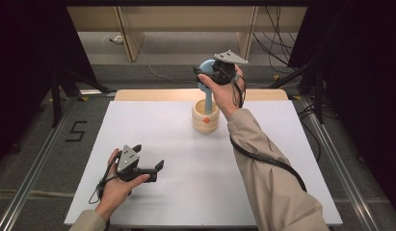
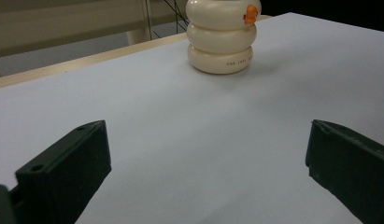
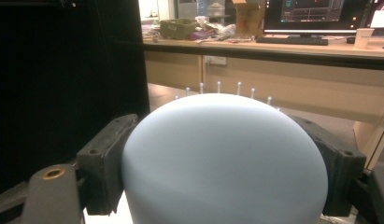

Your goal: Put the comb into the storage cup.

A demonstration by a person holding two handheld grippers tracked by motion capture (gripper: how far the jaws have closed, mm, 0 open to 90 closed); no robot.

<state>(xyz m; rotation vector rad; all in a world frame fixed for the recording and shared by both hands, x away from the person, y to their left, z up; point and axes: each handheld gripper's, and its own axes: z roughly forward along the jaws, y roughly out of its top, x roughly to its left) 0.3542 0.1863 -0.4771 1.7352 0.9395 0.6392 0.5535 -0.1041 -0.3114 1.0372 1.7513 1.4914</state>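
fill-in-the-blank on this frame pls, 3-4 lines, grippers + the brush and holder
1. The right gripper grips the pale blue brush by its ____.
2. The brush's handle stands in the ____ holder, stacked of three rings.
3. The left gripper has its jaws ____, nothing between them.
4. The small mark on the holder's top ring is ____.

Missing words: head; cream; open; orange

Brush (image 1: 206,77) upright in holder (image 1: 205,117) at table's (image 1: 186,192) far middle; left tongs (image 1: 158,168) near front-left edge

holder (image 2: 222,37): top cut off | brush (image 3: 224,161): bristles hidden behind head, lower part cut off
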